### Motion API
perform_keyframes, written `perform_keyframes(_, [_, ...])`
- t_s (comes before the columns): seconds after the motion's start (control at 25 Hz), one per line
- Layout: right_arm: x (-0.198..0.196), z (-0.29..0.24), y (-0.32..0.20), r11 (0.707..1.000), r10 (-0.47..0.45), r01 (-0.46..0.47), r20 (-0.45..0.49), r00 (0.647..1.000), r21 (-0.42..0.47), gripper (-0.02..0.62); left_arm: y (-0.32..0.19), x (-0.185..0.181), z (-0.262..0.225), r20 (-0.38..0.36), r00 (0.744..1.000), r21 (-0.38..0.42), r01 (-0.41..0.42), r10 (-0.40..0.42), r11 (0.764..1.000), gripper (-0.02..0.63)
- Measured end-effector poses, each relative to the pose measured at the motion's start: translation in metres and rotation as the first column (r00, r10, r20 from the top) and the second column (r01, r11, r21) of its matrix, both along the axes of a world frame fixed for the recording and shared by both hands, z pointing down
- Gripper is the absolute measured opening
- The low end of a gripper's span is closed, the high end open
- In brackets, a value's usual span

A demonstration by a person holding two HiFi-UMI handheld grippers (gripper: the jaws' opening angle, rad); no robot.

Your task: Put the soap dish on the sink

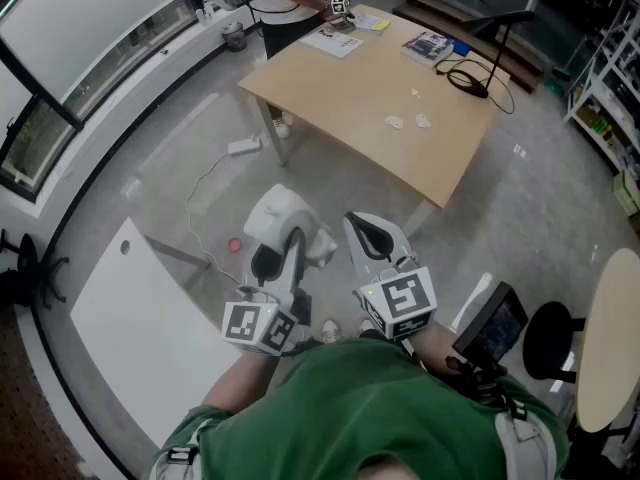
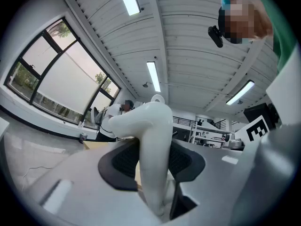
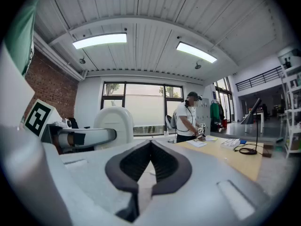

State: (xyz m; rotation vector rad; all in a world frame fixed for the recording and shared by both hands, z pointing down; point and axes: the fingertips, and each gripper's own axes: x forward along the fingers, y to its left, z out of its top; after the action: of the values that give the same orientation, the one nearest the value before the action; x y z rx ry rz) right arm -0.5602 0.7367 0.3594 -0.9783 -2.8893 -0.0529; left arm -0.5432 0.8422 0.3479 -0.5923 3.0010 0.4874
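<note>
Your left gripper (image 1: 284,255) pinches the white soap dish (image 1: 279,213) at the centre of the head view. Your right gripper (image 1: 370,236), just right of it, is pressed together and empty.

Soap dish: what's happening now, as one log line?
left gripper: shut on soap dish | right gripper: shut, empty | soap dish: held above floor
</note>
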Motion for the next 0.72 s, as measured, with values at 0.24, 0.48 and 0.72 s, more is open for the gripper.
perform_keyframes(0.24, [0.0,-0.004,-0.002,1.0,0.008,-0.008,0.013,1.0,-0.016,0.002,-0.003,-0.001,-0.001,0.01,1.0,-0.002,-0.023,0.023,1.0,0.162])
perform_keyframes(0.48, [0.006,-0.003,-0.017,0.996,0.083,-0.083,0.014,0.996,-0.022,0.003,-0.018,-0.001,0.003,0.007,0.995,0.004,-0.095,0.095,0.995,0.163])
perform_keyframes(0.72, [0.013,0.0,-0.037,0.983,0.184,-0.184,0.006,0.983,-0.007,0.003,-0.037,-0.002,0.006,-0.001,0.982,0.021,-0.191,0.191,0.981,0.162])
